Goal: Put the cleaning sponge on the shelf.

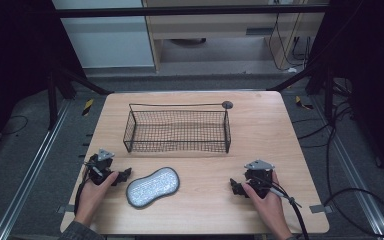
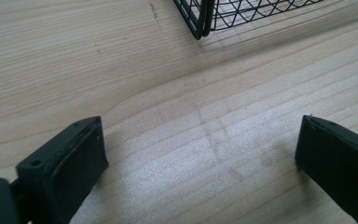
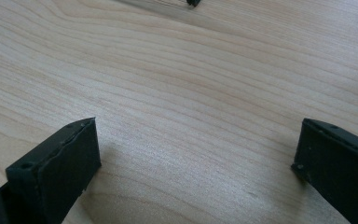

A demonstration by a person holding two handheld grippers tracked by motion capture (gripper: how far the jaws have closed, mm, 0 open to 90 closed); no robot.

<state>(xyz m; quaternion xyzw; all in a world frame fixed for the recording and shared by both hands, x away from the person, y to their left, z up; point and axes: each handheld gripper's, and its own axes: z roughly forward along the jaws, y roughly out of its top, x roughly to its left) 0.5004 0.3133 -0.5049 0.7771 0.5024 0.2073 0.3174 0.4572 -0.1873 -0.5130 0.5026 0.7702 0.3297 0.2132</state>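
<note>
Grey pad (image 1: 153, 186) lies untouched before the wire basket (image 1: 178, 131). Left gripper (image 1: 125, 174) and right gripper (image 1: 235, 186) rest, jaws apart, empty. Next step, likely: grasp pad.

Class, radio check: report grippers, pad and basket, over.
Left gripper and right gripper open, empty. Pad flat on table, beside left gripper. Basket empty, nothing blocking.
</note>
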